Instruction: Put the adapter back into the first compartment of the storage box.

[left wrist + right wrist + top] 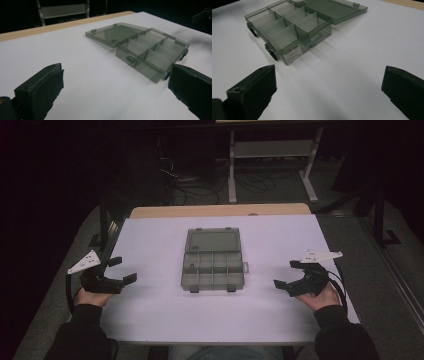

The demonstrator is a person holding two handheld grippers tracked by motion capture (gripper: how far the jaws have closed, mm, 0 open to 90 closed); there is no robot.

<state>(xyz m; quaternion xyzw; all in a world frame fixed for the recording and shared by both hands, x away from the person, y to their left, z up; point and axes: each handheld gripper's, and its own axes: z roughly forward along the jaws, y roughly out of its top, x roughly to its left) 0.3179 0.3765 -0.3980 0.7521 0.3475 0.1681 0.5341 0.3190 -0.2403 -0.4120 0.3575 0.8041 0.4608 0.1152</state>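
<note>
A smoky grey plastic compartment box (213, 275) lies in the middle of the white table top, its lid (212, 241) swung flat open toward the far side. Its several compartments look empty. The left gripper view has the box (152, 53) ahead and to the right, with its lid (113, 33) behind it. From the right gripper view the box (287, 27) shows a white label (292, 55) on its near wall. My left gripper (122, 271) hovers open left of the box. My right gripper (287, 274) is open to the box's right. Nothing sits between either pair of jaws.
The white sheet (160, 310) covers a wooden table whose bare far edge (220, 210) shows beyond it. Behind stand a metal table frame (270, 155) and loose cables (200, 185) on a dark floor.
</note>
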